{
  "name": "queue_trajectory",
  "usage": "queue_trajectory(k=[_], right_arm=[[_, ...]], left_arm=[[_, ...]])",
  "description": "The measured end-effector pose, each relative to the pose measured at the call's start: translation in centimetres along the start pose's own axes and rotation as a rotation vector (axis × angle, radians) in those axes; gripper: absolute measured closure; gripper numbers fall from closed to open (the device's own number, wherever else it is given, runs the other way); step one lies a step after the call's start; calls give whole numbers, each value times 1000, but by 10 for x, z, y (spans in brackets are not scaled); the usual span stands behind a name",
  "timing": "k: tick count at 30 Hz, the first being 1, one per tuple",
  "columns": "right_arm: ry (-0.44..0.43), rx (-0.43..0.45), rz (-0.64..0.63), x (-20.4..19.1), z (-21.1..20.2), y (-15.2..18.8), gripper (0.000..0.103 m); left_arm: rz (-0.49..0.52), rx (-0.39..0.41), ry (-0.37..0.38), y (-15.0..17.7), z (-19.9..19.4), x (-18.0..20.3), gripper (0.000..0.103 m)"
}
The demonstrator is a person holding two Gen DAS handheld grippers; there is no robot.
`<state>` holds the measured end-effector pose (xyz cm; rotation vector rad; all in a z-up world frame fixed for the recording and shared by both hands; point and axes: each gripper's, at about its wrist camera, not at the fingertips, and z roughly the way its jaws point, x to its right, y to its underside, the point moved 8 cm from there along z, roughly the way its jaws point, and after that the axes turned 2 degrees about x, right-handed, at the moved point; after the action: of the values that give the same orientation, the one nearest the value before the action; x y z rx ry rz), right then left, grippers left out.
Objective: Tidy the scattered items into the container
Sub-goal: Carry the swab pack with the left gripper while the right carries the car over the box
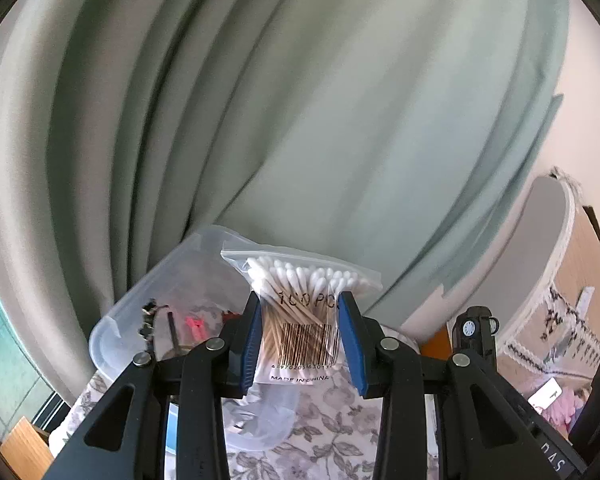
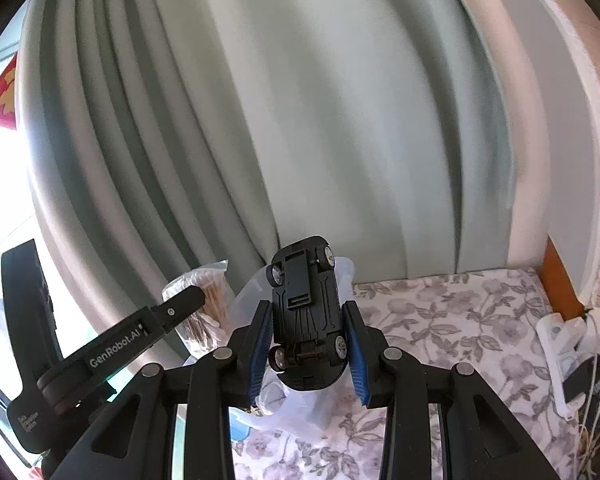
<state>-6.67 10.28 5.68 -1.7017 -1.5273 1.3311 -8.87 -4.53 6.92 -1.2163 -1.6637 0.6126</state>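
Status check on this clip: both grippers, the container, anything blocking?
Left gripper shut on cotton swab bag. Right gripper shut on toy car, underside up. Clear container ahead, partly filled. Nothing blocking.

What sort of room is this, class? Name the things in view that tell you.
Probably a bedroom. A floral bedsheet covers a flat surface with a wooden edge, like a bed frame; long grey-green curtains hang behind it; a white power strip with cables lies at the side.
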Motion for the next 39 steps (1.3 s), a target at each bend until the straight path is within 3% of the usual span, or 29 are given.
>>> queue_trajectory(k=[17, 39], right_arm=[[-50, -88, -81, -49, 43, 18, 66], [-50, -225, -114, -62, 98, 52, 66]], left_arm=[[-97, -17, -57, -3, 12, -66, 65], [-161, -109, -91, 14, 46, -115, 64]])
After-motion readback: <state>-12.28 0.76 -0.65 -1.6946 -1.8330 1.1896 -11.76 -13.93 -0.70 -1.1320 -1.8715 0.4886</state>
